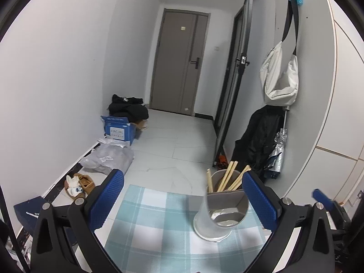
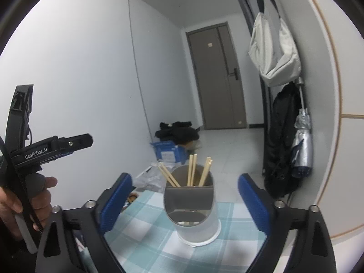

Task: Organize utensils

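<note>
White bag [image 2: 273,52], perhaps an umbrella [image 2: 302,145], hang behind holder [image 2: 191,207].

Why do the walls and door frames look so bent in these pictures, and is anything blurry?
Left wrist view: a fisheye lens bows the door, with a dark rim at the corners; the chopsticks stay sharp. Right wrist view: the same bowing; the utensil holder is crisp, with a shiny reflection inside.

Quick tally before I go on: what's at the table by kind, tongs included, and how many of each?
Chopsticks: 6, standing in the back compartment
Holder: 1
Checked cloth: 1
Tongs: 2, left tongs and right tongs, both open, holding nothing
Total: 10
</note>
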Demonstrator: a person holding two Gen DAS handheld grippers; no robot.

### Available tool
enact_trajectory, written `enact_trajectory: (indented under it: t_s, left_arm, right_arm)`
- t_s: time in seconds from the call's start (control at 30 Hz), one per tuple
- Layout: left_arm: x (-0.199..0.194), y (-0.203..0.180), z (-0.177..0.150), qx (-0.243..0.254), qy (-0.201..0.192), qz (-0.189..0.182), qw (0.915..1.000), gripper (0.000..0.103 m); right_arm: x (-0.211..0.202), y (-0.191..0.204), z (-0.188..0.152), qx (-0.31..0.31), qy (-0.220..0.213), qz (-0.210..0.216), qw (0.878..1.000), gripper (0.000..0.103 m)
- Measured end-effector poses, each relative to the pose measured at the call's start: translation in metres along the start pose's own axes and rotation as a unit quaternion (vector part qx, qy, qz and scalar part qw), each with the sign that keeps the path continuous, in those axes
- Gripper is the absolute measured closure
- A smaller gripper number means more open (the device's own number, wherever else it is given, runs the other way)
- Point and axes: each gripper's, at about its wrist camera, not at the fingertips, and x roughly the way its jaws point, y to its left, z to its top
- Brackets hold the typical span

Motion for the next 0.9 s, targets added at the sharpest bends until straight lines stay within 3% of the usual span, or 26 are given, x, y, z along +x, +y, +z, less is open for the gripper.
enact_trajectory:
  t_s: [0.17,0.47,0.9]
  left_arm:
    - [0.001,0.003,-0.011,-0.001,-0.003,0.016,0.9999,0.001]
    - [-0.009,0.003,-0.026,0.015,-0.027,0.026,0.9992,0.001]
    - [-0.004,0.006,-0.034,0.008,-0.006,0.032,0.9995,0.001]
  right_arm:
    - [-0.008,0.007,-0.013,-0.027,-0.012,-0.026,0.999,0.0]
    - [-0.01,0.001,-0.016,-0.003,-0.013,-0.037,0.999,0.0]
    - [-0.01,-0.005,-0.019,0.021,-0.01,-0.041,0.999,0.0]
